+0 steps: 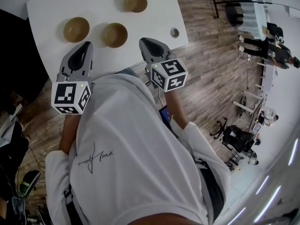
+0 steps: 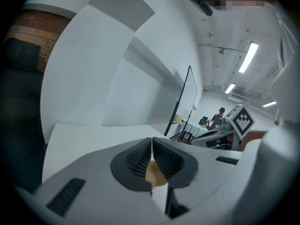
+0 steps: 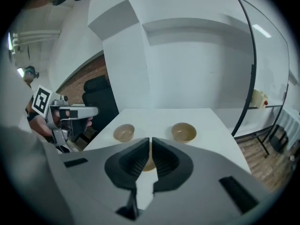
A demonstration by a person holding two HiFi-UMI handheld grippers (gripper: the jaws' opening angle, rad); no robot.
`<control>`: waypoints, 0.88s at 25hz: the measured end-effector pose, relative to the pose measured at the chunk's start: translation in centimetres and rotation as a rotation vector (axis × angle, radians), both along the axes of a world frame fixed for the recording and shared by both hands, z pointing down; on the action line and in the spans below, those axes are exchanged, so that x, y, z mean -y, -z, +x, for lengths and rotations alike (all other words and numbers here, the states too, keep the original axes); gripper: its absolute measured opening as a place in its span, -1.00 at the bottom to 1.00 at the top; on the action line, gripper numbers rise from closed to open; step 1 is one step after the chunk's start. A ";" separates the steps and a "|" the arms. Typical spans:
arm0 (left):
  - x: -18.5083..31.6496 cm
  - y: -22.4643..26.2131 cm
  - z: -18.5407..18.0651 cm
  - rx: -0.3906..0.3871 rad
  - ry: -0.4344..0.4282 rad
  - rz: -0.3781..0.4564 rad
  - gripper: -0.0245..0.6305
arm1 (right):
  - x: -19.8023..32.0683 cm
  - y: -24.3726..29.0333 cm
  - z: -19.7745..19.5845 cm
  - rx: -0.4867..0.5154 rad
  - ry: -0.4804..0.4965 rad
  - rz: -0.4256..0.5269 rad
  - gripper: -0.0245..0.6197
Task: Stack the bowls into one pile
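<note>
Three tan bowls stand apart on the white table (image 1: 154,8): one at the left (image 1: 76,29), one in the middle (image 1: 115,34) and one farther back (image 1: 135,2). My left gripper (image 1: 87,44) hovers shut and empty at the near table edge, just in front of the left bowl. My right gripper (image 1: 142,41) is shut and empty to the right of the middle bowl. In the right gripper view two bowls (image 3: 124,132) (image 3: 183,131) lie beyond the shut jaws, and a third bowl (image 3: 148,163) shows partly behind them. In the left gripper view a bowl (image 2: 157,175) peeks out behind the shut jaws.
A round metal grommet (image 1: 174,32) sits in the table near its right edge. Wooden floor (image 1: 211,60) runs to the right, with people (image 1: 274,48) and chairs farther off. A black chair (image 3: 98,90) stands at the table's left side, a black-framed glass panel (image 3: 251,74) at its right.
</note>
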State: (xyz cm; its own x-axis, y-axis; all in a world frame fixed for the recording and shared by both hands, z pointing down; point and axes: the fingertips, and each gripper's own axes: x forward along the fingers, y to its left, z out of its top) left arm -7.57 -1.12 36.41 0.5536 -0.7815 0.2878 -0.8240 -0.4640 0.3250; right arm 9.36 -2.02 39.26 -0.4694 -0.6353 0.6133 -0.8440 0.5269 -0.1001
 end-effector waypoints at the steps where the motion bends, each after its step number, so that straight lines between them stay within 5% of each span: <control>1: 0.2 0.2 0.0 0.000 0.003 0.003 -0.90 | 0.7 0.1 0.2 -0.021 0.010 0.011 -0.89; 7: 1.1 0.0 1.1 0.010 -0.003 -0.008 -0.90 | 4.7 -1.4 1.6 -0.131 0.039 0.027 -0.89; 22: 5.1 -1.4 4.4 0.022 -0.014 -0.058 -0.90 | 10.1 -4.4 3.3 -0.067 -0.061 -0.031 -0.84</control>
State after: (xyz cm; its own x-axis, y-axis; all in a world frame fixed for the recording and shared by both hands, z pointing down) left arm -3.17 -6.22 37.82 0.5571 -0.7557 0.3444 -0.8250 -0.4562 0.3336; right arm 12.62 -12.10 43.70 -0.3876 -0.6416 0.6619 -0.8799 0.4715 -0.0582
